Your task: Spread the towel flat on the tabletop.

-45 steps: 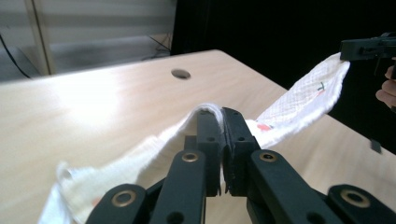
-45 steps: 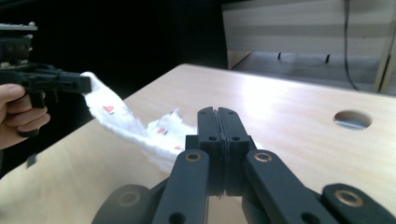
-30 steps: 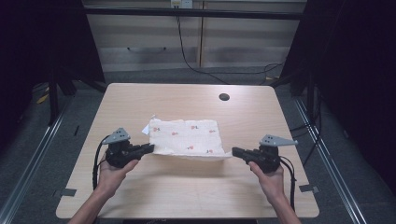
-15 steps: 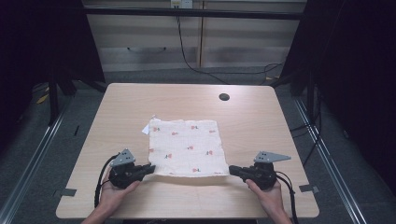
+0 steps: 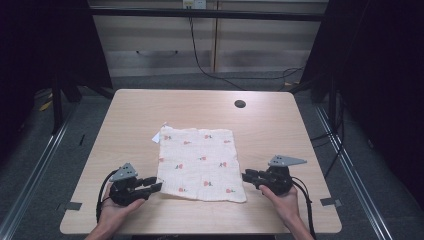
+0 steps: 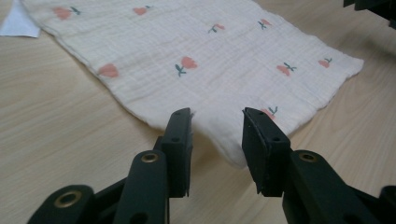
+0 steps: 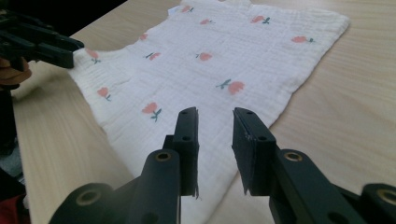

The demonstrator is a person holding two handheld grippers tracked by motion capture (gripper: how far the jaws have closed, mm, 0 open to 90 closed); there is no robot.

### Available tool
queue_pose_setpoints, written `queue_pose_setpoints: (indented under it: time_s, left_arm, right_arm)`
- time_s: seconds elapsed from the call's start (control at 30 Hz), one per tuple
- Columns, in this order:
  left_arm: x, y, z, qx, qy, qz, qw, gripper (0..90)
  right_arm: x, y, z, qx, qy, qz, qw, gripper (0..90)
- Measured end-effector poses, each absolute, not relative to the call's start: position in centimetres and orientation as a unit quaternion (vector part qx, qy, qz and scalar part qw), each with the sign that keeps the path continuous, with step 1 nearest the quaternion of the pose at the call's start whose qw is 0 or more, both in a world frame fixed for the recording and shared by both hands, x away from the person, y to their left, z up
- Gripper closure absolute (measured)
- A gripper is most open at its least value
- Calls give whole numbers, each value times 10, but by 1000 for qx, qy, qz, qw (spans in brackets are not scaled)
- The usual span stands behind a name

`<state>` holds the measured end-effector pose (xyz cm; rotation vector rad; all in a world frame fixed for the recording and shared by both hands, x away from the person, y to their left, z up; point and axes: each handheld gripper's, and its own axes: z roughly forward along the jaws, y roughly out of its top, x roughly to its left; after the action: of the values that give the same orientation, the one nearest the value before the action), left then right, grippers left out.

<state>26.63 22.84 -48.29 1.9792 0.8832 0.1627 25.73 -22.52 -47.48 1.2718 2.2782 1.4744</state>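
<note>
One cloth lies flat mid-bench, its near corners between the just-opening fingers of two grippers, left and right. Both pairs stand spread, pressing nothing. Pulling back low could snag a corner on a finger pad and drag the cloth askew or fold its edge. One white tag peeks from the far corner.

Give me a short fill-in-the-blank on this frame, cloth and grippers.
1. The cloth lies ____ on the table.
2. Its print shows small pink ____.
3. The left gripper has its jaws ____, gripping nothing.
4. The right gripper points at the cloth's near ____.

Missing words: flat; flowers; open; corner
</note>
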Motion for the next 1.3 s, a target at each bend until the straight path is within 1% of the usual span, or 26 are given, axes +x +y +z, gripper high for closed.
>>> queue_pose_setpoints:
  time_s: [0.03, 0.07, 0.13, 0.17, 0.2, 0.23, 0.27, 0.33, 0.43, 0.47, 0.53, 0.6, 0.67, 0.9, 1.0, 1.2, 1.3]
  left_arm:
    - [268, 232, -482, 804, 364, 70, 466, 605]
    - [272, 238, -480, 799, 372, 72, 467, 607]
    - [275, 239, -478, 798, 370, 77, 470, 668]
    - [278, 240, -475, 792, 370, 83, 477, 671]
    - [283, 239, -472, 790, 372, 90, 479, 671]
    - [290, 238, -469, 789, 371, 87, 481, 725]
    - [296, 237, -467, 786, 375, 93, 482, 739]
    - [310, 233, -465, 784, 378, 97, 482, 756]
    - [330, 225, -468, 786, 383, 99, 475, 776]
    - [337, 221, -471, 789, 386, 97, 468, 785]
    - [348, 212, -479, 797, 386, 100, 454, 789]
    - [358, 206, -488, 797, 390, 91, 451, 807]
    - [364, 202, -495, 809, 385, 88, 436, 808]
    - [364, 201, -503, 817, 381, 73, 428, 807]
    - [365, 198, -508, 824, 379, 79, 414, 803]
    - [366, 195, -509, 823, 378, 76, 418, 782]
    - [363, 188, -508, 828, 369, 80, 415, 779]
  right_arm:
    - [266, -222, -474, 419, 763, 487, 75, 711]
    - [270, -221, -473, 419, 762, 489, 74, 706]
    - [279, -219, -472, 416, 760, 494, 72, 651]
    - [285, -219, -472, 418, 760, 492, 71, 626]
    - [285, -219, -472, 418, 760, 492, 71, 626]
    - [297, -219, -471, 419, 759, 493, 72, 605]
    - [303, -218, -470, 419, 763, 486, 79, 590]
    - [309, -218, -470, 419, 765, 483, 79, 594]
    - [324, -214, -473, 419, 765, 484, 74, 639]
    - [334, -211, -477, 417, 769, 479, 70, 666]
    - [338, -209, -479, 418, 770, 477, 68, 677]
    - [346, -206, -485, 421, 772, 472, 64, 684]
    - [351, -202, -491, 424, 776, 464, 59, 693]
    - [355, -196, -503, 425, 787, 445, 48, 686]
    - [355, -194, -506, 424, 791, 438, 46, 686]
    - [348, -192, -506, 424, 808, 404, 60, 692]
    - [342, -197, -506, 425, 807, 405, 57, 698]
